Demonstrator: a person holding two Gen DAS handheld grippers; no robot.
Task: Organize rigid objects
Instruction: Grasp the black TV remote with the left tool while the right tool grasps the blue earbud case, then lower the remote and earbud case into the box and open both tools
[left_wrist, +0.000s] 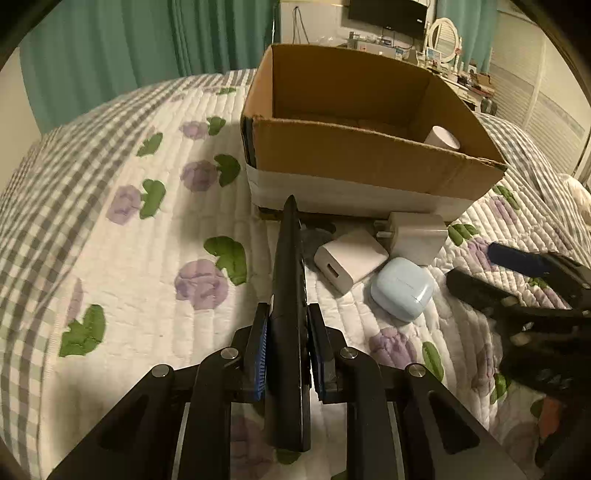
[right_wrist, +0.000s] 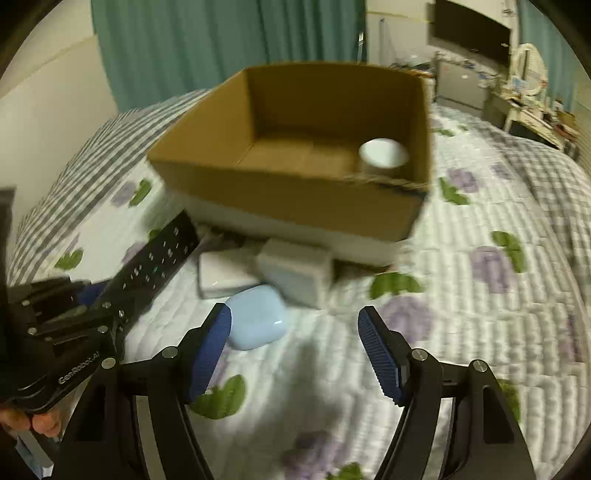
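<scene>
My left gripper (left_wrist: 288, 321) is shut on a black remote control (left_wrist: 290, 295), held edge-up above the quilt and pointing at the cardboard box (left_wrist: 369, 162). The remote also shows in the right wrist view (right_wrist: 155, 258). In front of the box lie a white flat charger (left_wrist: 351, 258), a grey-white cube charger (left_wrist: 417, 236) and a light blue earbud case (left_wrist: 402, 288). A white cylinder (left_wrist: 441, 138) stands inside the box. My right gripper (right_wrist: 295, 325) is open and empty, just above the earbud case (right_wrist: 256, 317), which lies near its left finger.
The bed is covered by a white quilt (left_wrist: 147, 258) with purple flowers and a grey checked border. Teal curtains (left_wrist: 129, 44) hang behind. A dresser with a mirror (left_wrist: 445, 37) and a dark screen stand at the far right.
</scene>
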